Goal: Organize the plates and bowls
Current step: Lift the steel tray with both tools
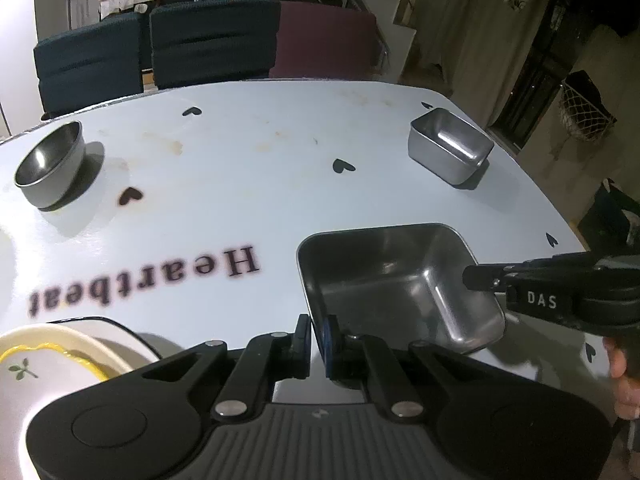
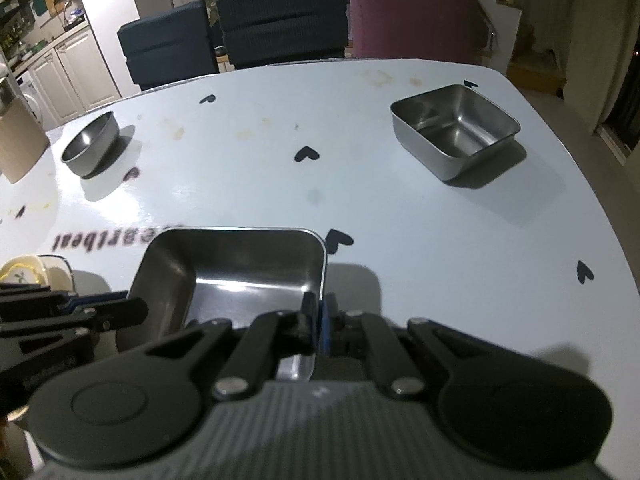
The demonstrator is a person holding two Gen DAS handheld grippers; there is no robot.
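Note:
A large square steel bowl [image 1: 400, 280] [image 2: 240, 268] is held near the table's front edge. My left gripper [image 1: 318, 336] is shut on its left wall. My right gripper [image 2: 318, 320] is shut on its right wall, and shows from the side in the left wrist view [image 1: 480, 278]. A smaller square steel bowl [image 1: 450, 146] [image 2: 454, 130] stands at the far right. A round steel bowl [image 1: 50, 164] [image 2: 92, 146] stands at the far left. A cream plate with a yellow line and leaf motif [image 1: 36, 360] [image 2: 24, 270] lies at the near left.
The white table [image 1: 260, 184] bears black heart marks and the word "Heartbeat". Dark blue chairs [image 1: 216, 40] and a maroon chair [image 1: 324, 44] stand behind its far edge. A brown board [image 2: 16, 144] leans at the far left.

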